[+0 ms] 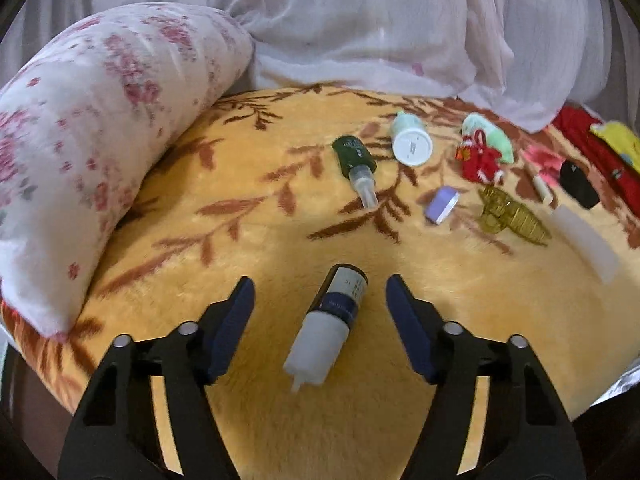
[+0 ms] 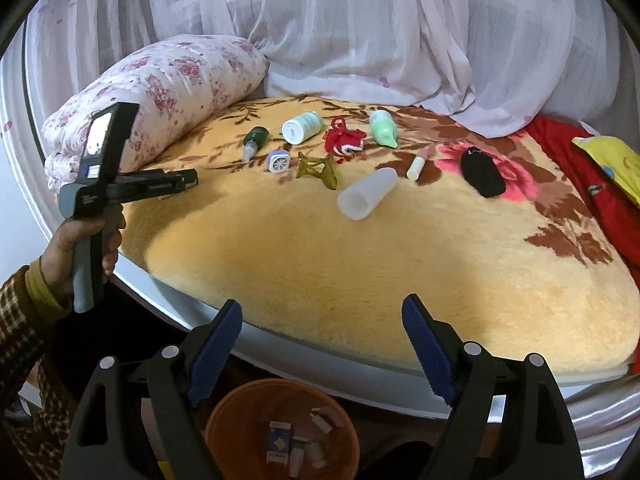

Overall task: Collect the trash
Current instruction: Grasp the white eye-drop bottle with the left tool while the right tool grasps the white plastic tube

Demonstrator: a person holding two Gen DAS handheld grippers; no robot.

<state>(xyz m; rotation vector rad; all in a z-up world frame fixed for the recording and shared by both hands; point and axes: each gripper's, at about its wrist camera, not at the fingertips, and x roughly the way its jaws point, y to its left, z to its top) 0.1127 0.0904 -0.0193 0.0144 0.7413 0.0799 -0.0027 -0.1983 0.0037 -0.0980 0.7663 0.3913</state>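
Between the left gripper's (image 1: 320,320) spread jaws lies a small dark bottle (image 1: 334,314) on the blanket (image 1: 248,280), untouched, lined up for pinching; below the right gripper (image 2: 322,344), gaping and empty, waits the orange bin (image 2: 224,412) for drops.

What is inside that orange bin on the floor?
The orange bin holds a blue and white carton and a few small white bottles. Its lower part runs out of the picture, so anything there is unseen.
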